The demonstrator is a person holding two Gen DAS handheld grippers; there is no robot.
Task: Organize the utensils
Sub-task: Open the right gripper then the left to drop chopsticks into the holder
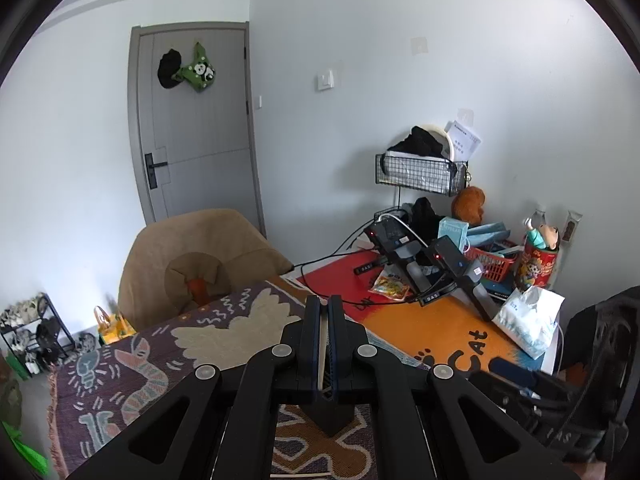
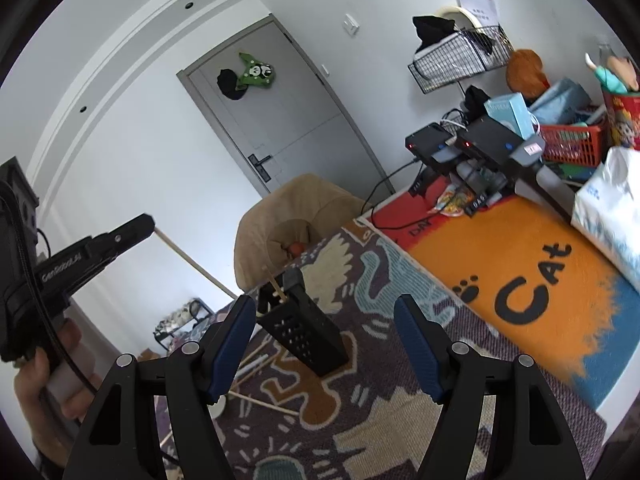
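Two loose chopsticks (image 2: 264,402) beside holder (image 2: 304,324) — unobstructed

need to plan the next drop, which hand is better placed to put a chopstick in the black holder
Left: the left gripper is shut on a chopstick; the right gripper is open, empty by the holder.

Both wrist cams sit low over the patterned cloth (image 1: 224,332), facing the grey door (image 1: 196,120) and the cluttered corner. Right cam rolled, close behind the black utensil holder (image 2: 304,328). Shared: door, beige chair (image 2: 296,216), orange mat (image 2: 520,264).
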